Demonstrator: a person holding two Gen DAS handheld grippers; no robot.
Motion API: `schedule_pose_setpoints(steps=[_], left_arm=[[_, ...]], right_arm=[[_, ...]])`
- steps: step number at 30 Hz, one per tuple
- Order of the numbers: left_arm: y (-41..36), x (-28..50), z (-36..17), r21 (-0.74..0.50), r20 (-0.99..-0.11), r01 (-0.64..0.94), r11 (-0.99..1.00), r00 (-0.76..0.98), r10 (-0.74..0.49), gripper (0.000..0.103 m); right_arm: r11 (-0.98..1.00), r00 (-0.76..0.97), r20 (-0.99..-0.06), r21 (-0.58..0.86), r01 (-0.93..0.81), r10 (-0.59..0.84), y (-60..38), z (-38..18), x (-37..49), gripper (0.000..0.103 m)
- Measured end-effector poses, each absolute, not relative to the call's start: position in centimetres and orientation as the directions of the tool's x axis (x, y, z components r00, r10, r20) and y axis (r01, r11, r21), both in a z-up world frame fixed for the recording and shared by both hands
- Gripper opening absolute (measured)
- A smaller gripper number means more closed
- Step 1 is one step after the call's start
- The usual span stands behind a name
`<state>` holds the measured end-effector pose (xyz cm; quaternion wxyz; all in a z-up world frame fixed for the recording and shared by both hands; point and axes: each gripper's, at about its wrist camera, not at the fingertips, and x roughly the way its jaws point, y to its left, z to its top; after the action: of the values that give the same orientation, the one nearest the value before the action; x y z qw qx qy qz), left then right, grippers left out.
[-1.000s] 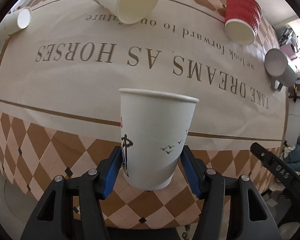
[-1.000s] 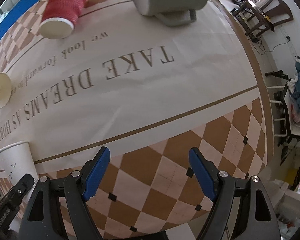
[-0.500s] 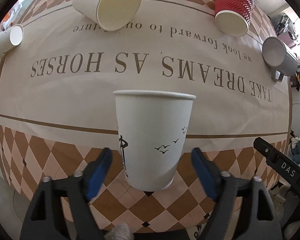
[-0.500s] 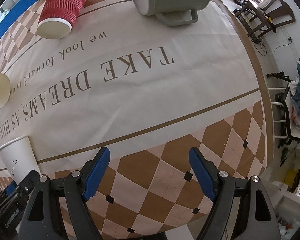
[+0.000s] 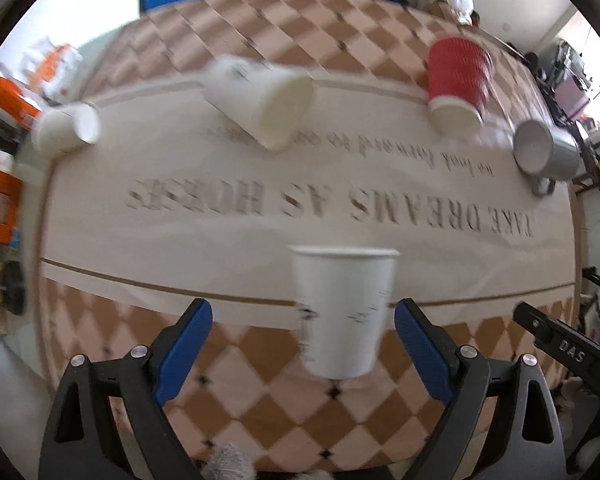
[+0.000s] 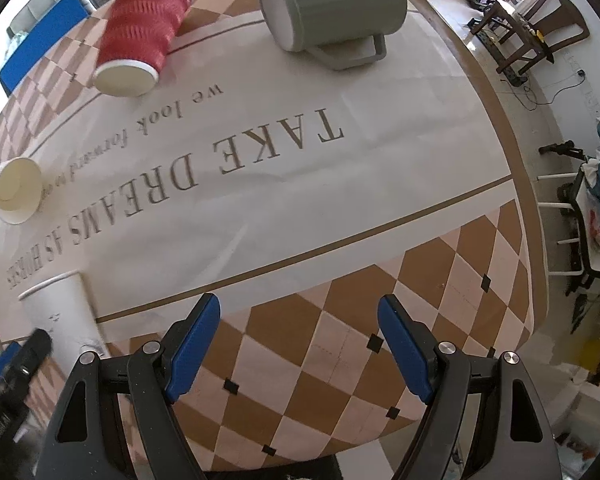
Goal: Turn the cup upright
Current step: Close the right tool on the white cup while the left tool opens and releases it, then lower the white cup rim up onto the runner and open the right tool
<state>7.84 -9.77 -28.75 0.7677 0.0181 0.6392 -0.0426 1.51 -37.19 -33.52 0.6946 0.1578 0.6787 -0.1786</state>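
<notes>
A white paper cup (image 5: 345, 312) with small bird marks stands upright on the table near the front edge; it also shows at the lower left of the right wrist view (image 6: 62, 312). My left gripper (image 5: 303, 336) is open and empty, with the cup standing free between its blue pads, nearer the right pad, touching neither. My right gripper (image 6: 299, 336) is open and empty over the checkered cloth. A cream paper cup (image 5: 260, 106), a small white cup (image 5: 66, 126), a red ribbed cup (image 5: 456, 88) and a grey mug (image 5: 546, 150) lie on their sides farther back.
The table has a checkered cloth with a printed cream runner (image 6: 300, 152). The red cup (image 6: 142, 36) and grey mug (image 6: 332, 8) lie far ahead of my right gripper. Orange boxes (image 5: 4, 96) stand off the left edge. Chairs (image 6: 540, 28) stand to the right.
My left gripper let go of the white cup, opened wide and drew back and up; the view is blurred from motion. My right gripper stayed open and shifted only slightly.
</notes>
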Motion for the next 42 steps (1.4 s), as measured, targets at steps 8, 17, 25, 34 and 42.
schedule_pose_setpoints(steps=[8,17,25,34,42], left_arm=[[-3.5,6.9,-26.7,0.179,-0.949,0.06,0.982,0.275,0.156,0.094],[-0.1,6.6,-31.1,0.178,-0.966,0.025,0.984,0.195,0.17,0.094],[1.2,6.5,-34.8,0.162,-0.978,0.04,0.986,0.139,0.155,0.094],[3.0,7.1,-37.0,0.137,-0.985,0.056,0.989,0.114,0.13,0.094],[3.8,7.2,-37.8,0.113,-0.988,0.05,0.992,0.107,0.108,0.094]], right_arm=[[0.927,0.036,-0.995,0.102,0.361,0.095,-33.0,-31.0,2.0,0.083],[0.958,0.026,-0.986,0.165,0.234,0.163,-25.2,-29.4,3.5,0.083],[0.975,-0.016,-0.991,0.125,0.184,0.13,-20.7,-31.6,6.5,0.083],[0.978,-0.069,-0.99,0.108,0.178,0.122,-18.4,-34.7,7.8,0.082],[0.977,-0.068,-0.991,0.101,0.186,0.115,-17.5,-35.9,8.4,0.063]])
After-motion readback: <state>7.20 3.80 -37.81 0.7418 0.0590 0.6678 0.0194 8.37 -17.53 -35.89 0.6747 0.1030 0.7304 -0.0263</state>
